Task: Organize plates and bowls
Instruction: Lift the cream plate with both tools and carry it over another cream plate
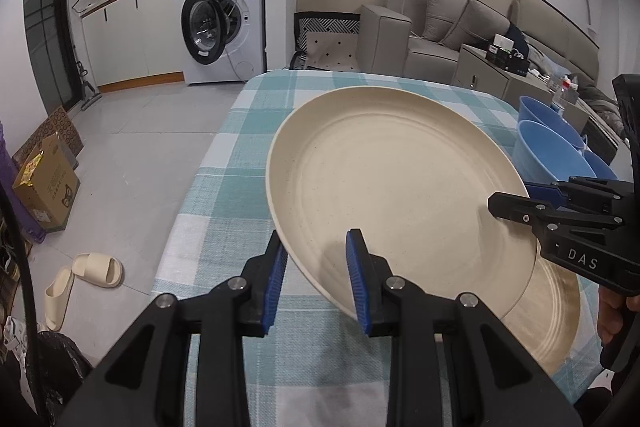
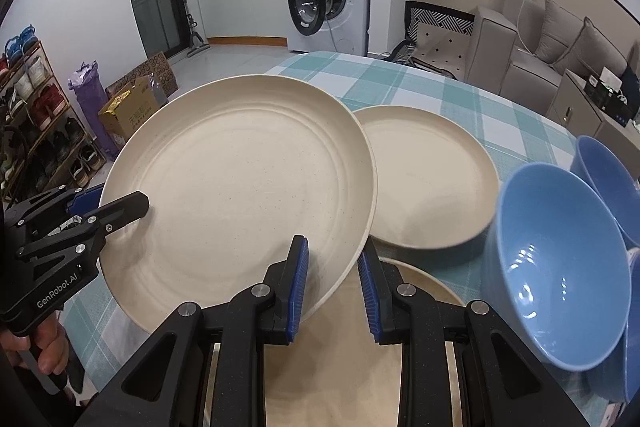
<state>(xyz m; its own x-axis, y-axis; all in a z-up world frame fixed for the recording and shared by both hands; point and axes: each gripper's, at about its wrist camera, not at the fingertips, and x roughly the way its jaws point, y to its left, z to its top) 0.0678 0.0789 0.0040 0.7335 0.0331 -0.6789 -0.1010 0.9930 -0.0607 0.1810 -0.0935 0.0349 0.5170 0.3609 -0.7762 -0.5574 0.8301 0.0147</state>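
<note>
The left gripper [image 1: 316, 281] is clamped on the near rim of a cream plate [image 1: 396, 187], its two blue pads pinching the edge from either side. The right gripper [image 2: 334, 289] grips the same plate on the opposite side, closed on the rim in the same way. In the left wrist view the right gripper reaches in from the right and its black fingertip lies over the plate's face; in the right wrist view the left gripper comes in from the left and does the same. Between them the plate is held tilted, clear of the tabletop [image 1: 224, 195], which is covered in a teal and white checked cloth.

Directly under the right gripper lies a second plate [image 2: 424, 287], flat on the cloth and partly hidden by the fingers. Ahead of the right gripper, just past the held plate's far edge, a third plate [image 2: 432, 179] rests flat on the tabletop. To the right of that gripper stand blue bowls [image 2: 560, 259], the nearest one tipped so its inside shows, the others crowded behind and beside it. From the left gripper these bowls sit to the far right, beyond the held plate.

A hand [image 2: 48, 347] wraps the left gripper's handle at the lower left of the right wrist view.
</note>
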